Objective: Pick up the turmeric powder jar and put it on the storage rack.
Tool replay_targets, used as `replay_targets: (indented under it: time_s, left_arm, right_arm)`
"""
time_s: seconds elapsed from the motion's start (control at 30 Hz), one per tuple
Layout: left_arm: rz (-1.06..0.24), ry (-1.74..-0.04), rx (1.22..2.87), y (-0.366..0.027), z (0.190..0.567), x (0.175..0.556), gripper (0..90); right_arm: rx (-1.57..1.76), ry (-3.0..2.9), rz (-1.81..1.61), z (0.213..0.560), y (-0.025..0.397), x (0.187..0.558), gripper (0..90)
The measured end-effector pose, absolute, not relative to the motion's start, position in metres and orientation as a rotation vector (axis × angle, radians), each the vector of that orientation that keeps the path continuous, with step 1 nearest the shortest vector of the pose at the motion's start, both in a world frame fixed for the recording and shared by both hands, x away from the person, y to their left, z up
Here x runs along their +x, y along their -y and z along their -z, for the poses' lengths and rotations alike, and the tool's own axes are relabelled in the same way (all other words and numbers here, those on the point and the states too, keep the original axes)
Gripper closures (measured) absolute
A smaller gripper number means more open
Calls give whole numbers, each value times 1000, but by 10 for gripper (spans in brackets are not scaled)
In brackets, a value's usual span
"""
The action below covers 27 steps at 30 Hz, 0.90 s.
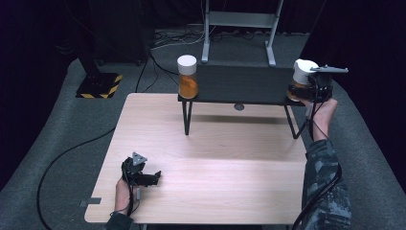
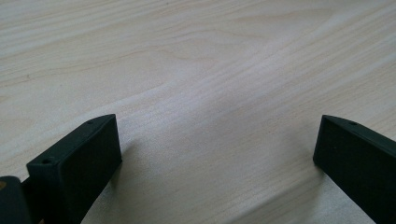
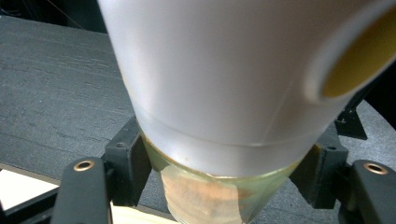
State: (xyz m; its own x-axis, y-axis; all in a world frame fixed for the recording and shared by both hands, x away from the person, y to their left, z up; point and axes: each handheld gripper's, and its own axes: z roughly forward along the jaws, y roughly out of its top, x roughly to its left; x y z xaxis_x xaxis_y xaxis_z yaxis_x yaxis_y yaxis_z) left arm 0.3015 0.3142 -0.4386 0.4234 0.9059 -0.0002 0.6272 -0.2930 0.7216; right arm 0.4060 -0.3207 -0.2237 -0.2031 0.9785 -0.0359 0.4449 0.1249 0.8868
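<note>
Filling the right gripper view from close up, a jar [image 3: 219, 93] with a broad white frosted lid sits between the two black jaws of the right gripper [image 3: 219, 186], which press against the clear glass just under the lid; its top is cut off by the frame, its base is hidden below, and the orange-brown contents show only as a blur through the glass (what they are cannot be made out). From the high view that same jar [image 1: 301, 76] stands at the right end of a low black shelf [image 1: 239, 86], a dark, matte, faintly grained board on thin black metal legs, with the right gripper [image 1: 306, 91] closed round its lower part and covering most of the glass, so only the white lid shows plainly. A second jar [image 1: 187, 76], cylindrical with a white lid and orange filling, stands upright at the left end of the shelf, well apart from the first. On the pale wood-grain worktop [image 1: 215, 163] near the front left corner rests the left gripper [image 1: 148, 177], held by a hand; in its own view the left gripper [image 2: 217, 154] has its blocky black jaws spread wide over bare wood with nothing between them.
</note>
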Motion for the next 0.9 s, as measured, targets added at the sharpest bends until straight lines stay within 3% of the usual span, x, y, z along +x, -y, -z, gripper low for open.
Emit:
replay_targets:
  time_s: [0.9]
  left_arm:
    - [-551,-1292,2028,-314,439,301,2]
  right_arm:
    - [1390,-1743,-1039,232,325,410,296]
